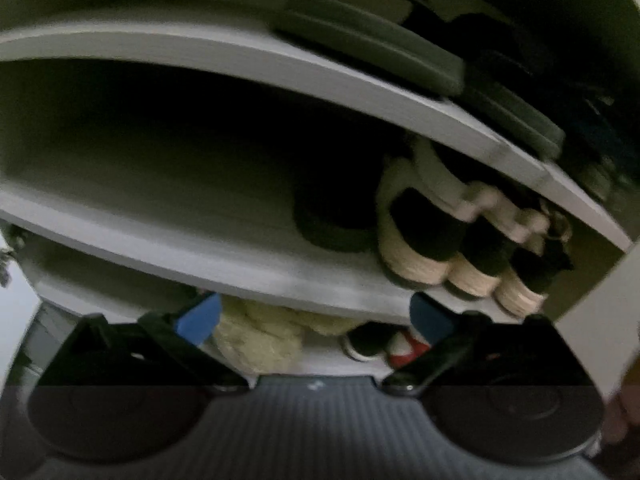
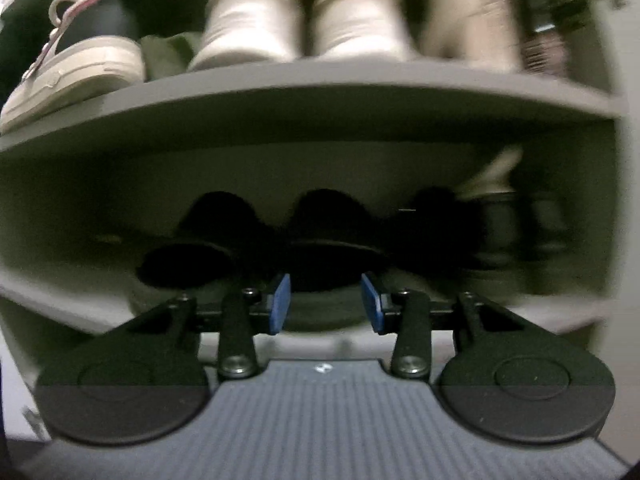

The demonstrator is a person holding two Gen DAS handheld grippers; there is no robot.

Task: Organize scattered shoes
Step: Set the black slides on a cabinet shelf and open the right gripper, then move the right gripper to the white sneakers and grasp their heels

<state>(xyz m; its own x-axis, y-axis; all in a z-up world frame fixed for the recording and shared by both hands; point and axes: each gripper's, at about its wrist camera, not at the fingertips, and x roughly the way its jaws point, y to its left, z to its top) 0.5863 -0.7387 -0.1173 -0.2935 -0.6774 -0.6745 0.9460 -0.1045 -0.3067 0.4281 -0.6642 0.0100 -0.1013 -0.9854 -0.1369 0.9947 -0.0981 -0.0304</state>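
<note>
In the right wrist view my right gripper (image 2: 325, 304) stands open at the front edge of a white shelf (image 2: 560, 312). Nothing is pressed between its blue pads (image 2: 280, 303). Just beyond the fingertips lies a black slipper (image 2: 332, 260), and its mate (image 2: 192, 258) sits to the left on the same shelf. In the left wrist view my left gripper (image 1: 316, 320) is open and holds nothing. It hangs in front of a tilted shelf edge (image 1: 240, 264). A black slipper (image 1: 332, 220) and rope-soled sandals (image 1: 460, 244) sit on that shelf to the right.
Above the right gripper, a shelf holds a white clog (image 2: 76, 68), two white sneakers (image 2: 248, 20) and a beige boot (image 2: 468, 16). Dark shoes (image 2: 440, 228) fill the lower shelf's right. The left wrist view shows grey flip-flops (image 1: 372, 36) above and a fluffy cream slipper (image 1: 260, 336) below.
</note>
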